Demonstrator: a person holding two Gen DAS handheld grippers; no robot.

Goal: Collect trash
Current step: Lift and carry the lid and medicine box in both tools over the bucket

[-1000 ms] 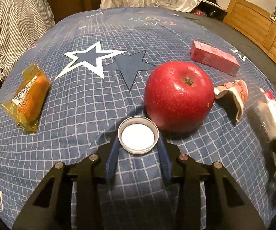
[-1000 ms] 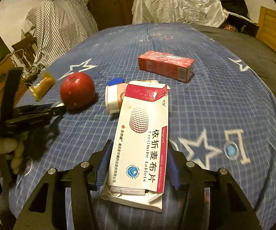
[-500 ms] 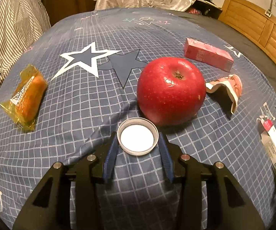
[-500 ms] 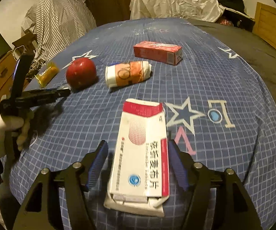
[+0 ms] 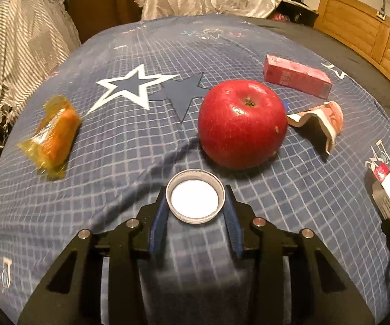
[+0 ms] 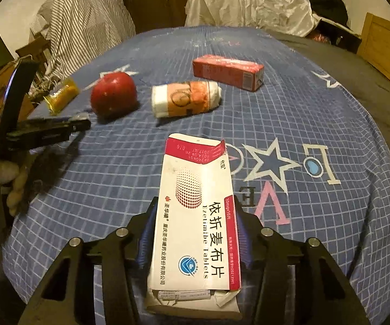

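L claw [image 5: 195, 203] closing w/ its blue pads tight on the metal bottle cap [image 5: 195, 196], red apple [image 5: 242, 123] just ahead-right of it; R claw [image 6: 195, 230] closing, narrowed onto the white-red tablet box [image 6: 199, 211] between its pads.

Right gripper [image 6: 195, 233] jaws closing on tablet box [image 6: 197, 216]; apple [image 6: 113, 94], red carton [image 6: 227, 71] beyond.

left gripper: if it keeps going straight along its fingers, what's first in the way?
Past the silver metal bottle cap between the left gripper's closing jaws, most likely the big red apple, just beyond and slightly right. Depth is unclear; pitched this steeply, the fingers may meet the blue checked bedspread first.
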